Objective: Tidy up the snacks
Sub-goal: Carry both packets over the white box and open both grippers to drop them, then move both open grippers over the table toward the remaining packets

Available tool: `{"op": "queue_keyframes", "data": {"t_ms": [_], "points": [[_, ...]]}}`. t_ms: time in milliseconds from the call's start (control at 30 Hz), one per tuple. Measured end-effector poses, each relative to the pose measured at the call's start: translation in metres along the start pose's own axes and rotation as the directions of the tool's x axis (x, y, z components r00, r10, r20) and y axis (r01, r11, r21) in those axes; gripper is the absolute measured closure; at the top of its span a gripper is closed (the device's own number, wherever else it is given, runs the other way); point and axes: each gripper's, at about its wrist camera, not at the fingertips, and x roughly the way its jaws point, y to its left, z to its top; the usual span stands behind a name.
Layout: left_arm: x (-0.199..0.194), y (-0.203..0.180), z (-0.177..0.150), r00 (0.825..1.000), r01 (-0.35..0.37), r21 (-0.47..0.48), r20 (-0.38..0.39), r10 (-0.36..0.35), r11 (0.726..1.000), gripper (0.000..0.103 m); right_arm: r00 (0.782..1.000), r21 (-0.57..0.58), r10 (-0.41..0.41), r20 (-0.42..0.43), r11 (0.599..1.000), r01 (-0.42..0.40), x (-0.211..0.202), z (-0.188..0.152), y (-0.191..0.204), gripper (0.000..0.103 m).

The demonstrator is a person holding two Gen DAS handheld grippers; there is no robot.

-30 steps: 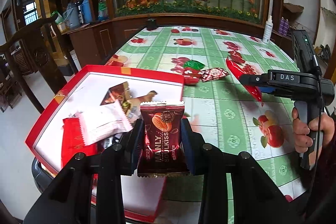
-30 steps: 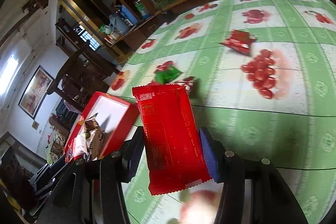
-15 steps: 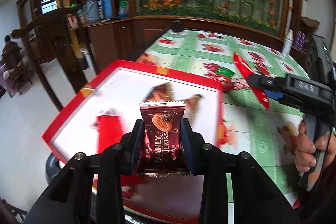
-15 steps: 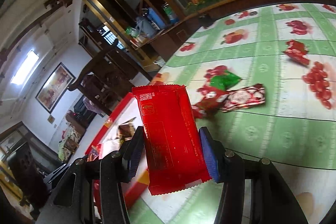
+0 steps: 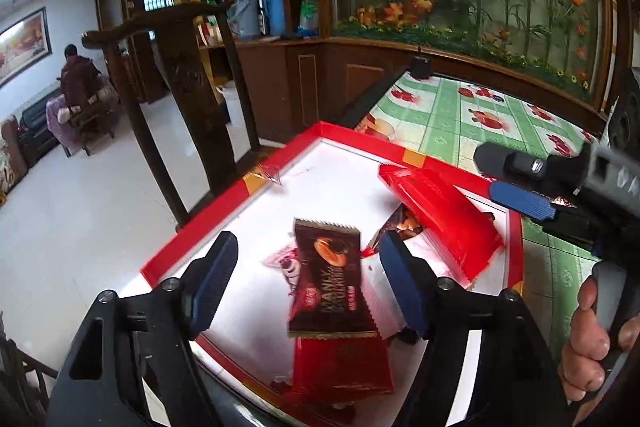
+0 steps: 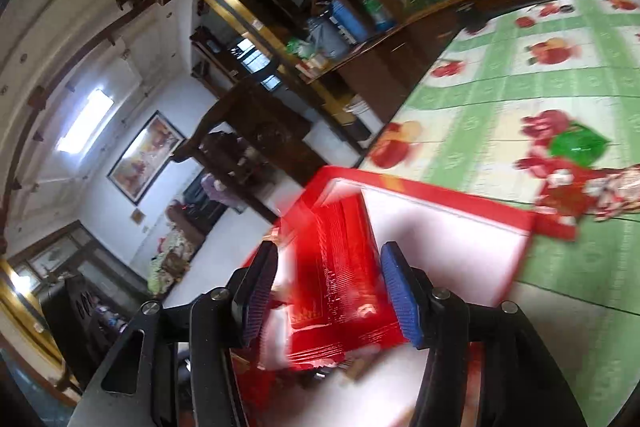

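Left wrist view
Left gripper [image 5: 308,275]: jaws spread wide, pinching nothing.
Brown snack packet [image 5: 332,287]: between the spread jaws, touching neither pad, tilted over the red box [image 5: 192,223]; whether it is in the air or already resting on the packets below, I cannot tell.
Below the jaws: a dark red packet [image 5: 340,367] lying flat in the box.
Right of the jaws: the right gripper [image 5: 520,191], reaching in over the box's far corner, with a red packet [image 5: 444,223] just beneath its pads.

Right wrist view
Right gripper [image 6: 328,295]: jaws parted; the red packet [image 6: 340,283] sits between them, heavily blurred, apparently loose, over the box [image 6: 440,195].
Beyond the jaws, to the right: a green wrapper [image 6: 576,147] and red wrappers [image 6: 568,191] on the tablecloth [image 6: 500,83], outside the box.

Handling
Judgement: these packets look light, thin and crinkly, with slick film that gives under pressure. Pinching across the narrow width at mid-body should hold best; contents may crush, so a gentle squeeze suits.
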Motion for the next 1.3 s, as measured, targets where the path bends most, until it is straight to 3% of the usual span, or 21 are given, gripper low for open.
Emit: {"op": "queue_keyframes", "data": {"t_ms": [67,200,333,433,633,700,833,967,1067,1200,1300], "points": [[-0.001,-0.002,0.001,1.000,-0.007,0.006,0.000,0.007,1.000,0.030,1.000,0.014,0.000,0.025,1.000,0.000,-0.005,0.003,-0.002,0.025],[-0.007,-0.017,-0.001,0.999,0.047,0.014,-0.020,-0.046,0.999,0.030,0.996,0.060,-0.052,0.076,0.997,0.047,-0.025,0.012,-0.019,0.019],[-0.027,-0.055,0.001,0.996,0.086,0.109,0.009,-0.087,0.990,0.029,0.981,0.109,-0.156,0.119,0.984,0.143,-0.058,0.024,-0.049,0.019],[-0.040,-0.083,0.010,0.993,0.103,0.150,0.040,-0.110,0.983,0.018,0.949,0.093,-0.265,0.171,0.963,0.252,-0.097,0.034,-0.071,0.019],[-0.041,-0.158,0.048,0.985,0.166,0.112,0.025,-0.170,0.980,0.018,0.845,0.150,-0.469,0.256,0.883,0.444,-0.194,0.049,-0.131,0.017],[-0.033,-0.193,0.058,0.982,0.180,0.100,0.037,-0.184,0.979,0.018,0.805,0.227,-0.521,0.284,0.852,0.471,-0.229,0.050,-0.152,0.016],[-0.013,-0.256,0.064,0.982,0.180,0.108,0.037,-0.185,0.978,0.018,0.751,0.392,-0.572,0.329,0.806,0.442,-0.276,0.052,-0.177,0.015],[0.009,-0.313,0.051,0.975,0.221,0.189,-0.044,-0.217,0.957,0.018,0.737,0.475,-0.573,0.358,0.791,0.385,-0.300,0.048,-0.189,0.013],[0.019,-0.343,0.033,0.971,0.238,0.272,-0.084,-0.223,0.932,0.018,0.697,0.507,-0.621,0.358,0.756,0.414,-0.304,0.045,-0.189,0.013],[0.019,-0.350,0.014,0.961,0.277,0.343,-0.098,-0.259,0.898,0.018,0.683,0.550,-0.658,0.318,0.715,0.432,-0.300,0.040,-0.195,0.013],[0.020,-0.348,0.011,0.962,0.272,0.355,-0.111,-0.248,0.894,0.018,0.673,0.574,-0.686,0.278,0.680,0.456,-0.293,0.035,-0.203,0.013]]}}
